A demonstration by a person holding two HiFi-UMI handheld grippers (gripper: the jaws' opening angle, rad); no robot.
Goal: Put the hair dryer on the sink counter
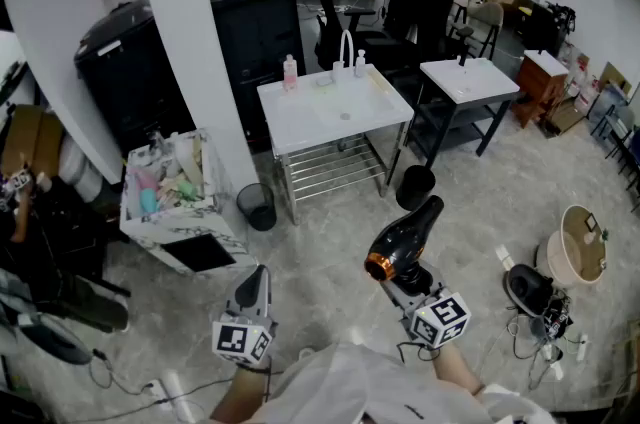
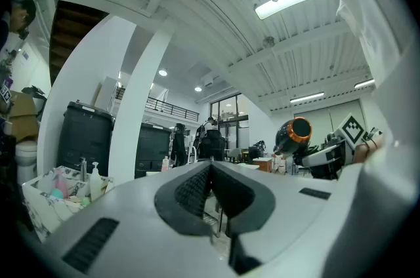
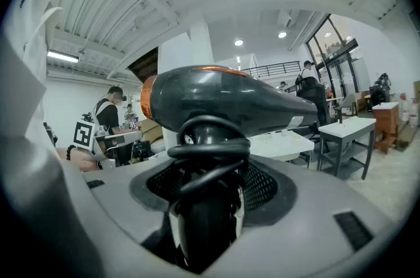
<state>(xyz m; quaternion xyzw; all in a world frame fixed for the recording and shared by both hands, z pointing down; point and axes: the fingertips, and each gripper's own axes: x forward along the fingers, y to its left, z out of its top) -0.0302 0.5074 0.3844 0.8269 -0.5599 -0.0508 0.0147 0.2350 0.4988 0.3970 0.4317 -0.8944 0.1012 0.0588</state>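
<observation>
A black hair dryer (image 1: 407, 240) with an orange ring at its back end is held upright by its handle in my right gripper (image 1: 402, 280), nozzle pointing away over the floor. In the right gripper view the handle (image 3: 205, 204), with its cord wound round it, fills the gap between the jaws under the dryer's body (image 3: 223, 99). The white sink counter (image 1: 300, 117), with a faucet (image 1: 346, 47) at its back, stands a few steps ahead. My left gripper (image 1: 258, 276) hangs shut and empty to the left; in its own view the pads (image 2: 194, 190) meet.
A white pillar (image 1: 190, 32) and black bins (image 1: 125, 72) stand left of the counter, with a basket of bottles (image 1: 165, 182) below. Two small black bins (image 1: 256, 205) (image 1: 415, 184) flank the counter's legs. A second white table (image 1: 468, 77) is at the right, with a bucket (image 1: 580, 242) and cables nearer.
</observation>
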